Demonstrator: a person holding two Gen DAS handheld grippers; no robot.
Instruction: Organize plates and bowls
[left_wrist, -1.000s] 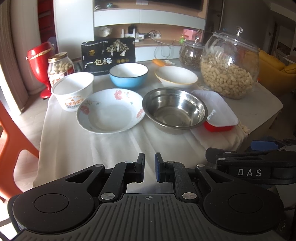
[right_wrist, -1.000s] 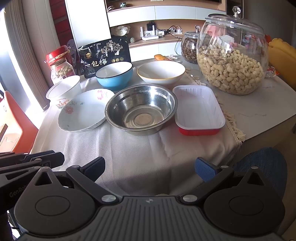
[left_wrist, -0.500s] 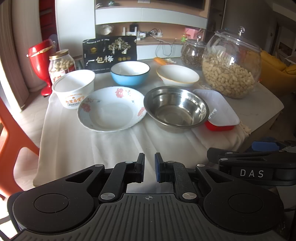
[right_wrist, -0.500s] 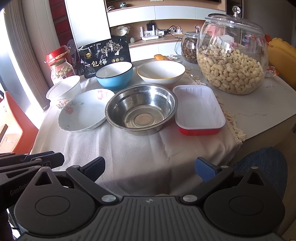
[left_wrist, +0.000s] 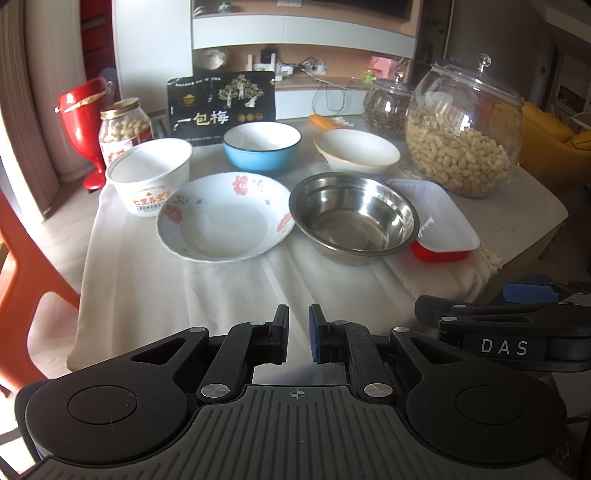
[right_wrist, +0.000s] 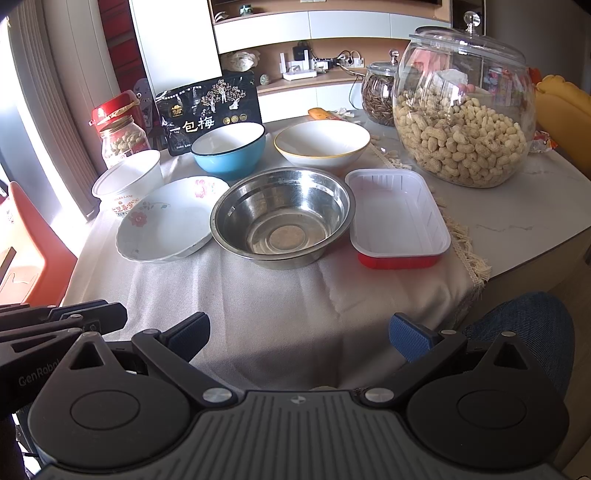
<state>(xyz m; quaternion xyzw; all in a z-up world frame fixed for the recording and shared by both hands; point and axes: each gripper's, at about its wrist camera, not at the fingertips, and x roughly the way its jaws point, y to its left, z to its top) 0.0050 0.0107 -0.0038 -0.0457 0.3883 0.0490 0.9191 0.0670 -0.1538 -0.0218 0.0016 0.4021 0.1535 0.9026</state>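
- On the cloth-covered table (right_wrist: 280, 314) sit two rows of dishes, all apart from both grippers.
- Front row: paper bowl (left_wrist: 149, 181), floral plate (left_wrist: 225, 218), steel bowl (right_wrist: 282, 216) touching the plate's rim, and white tray (right_wrist: 397, 212) just beside the bowl.
- Back row: blue bowl (right_wrist: 229, 149) and white bowl (right_wrist: 321, 142).
- Left hand-held gripper (left_wrist: 297, 334) hangs over the near table edge, jaws nearly closed, holding nothing.
- Right hand-held gripper (right_wrist: 299, 334) is spread wide, empty.
- Peanut jar (right_wrist: 463, 110) stands right of the white bowl.
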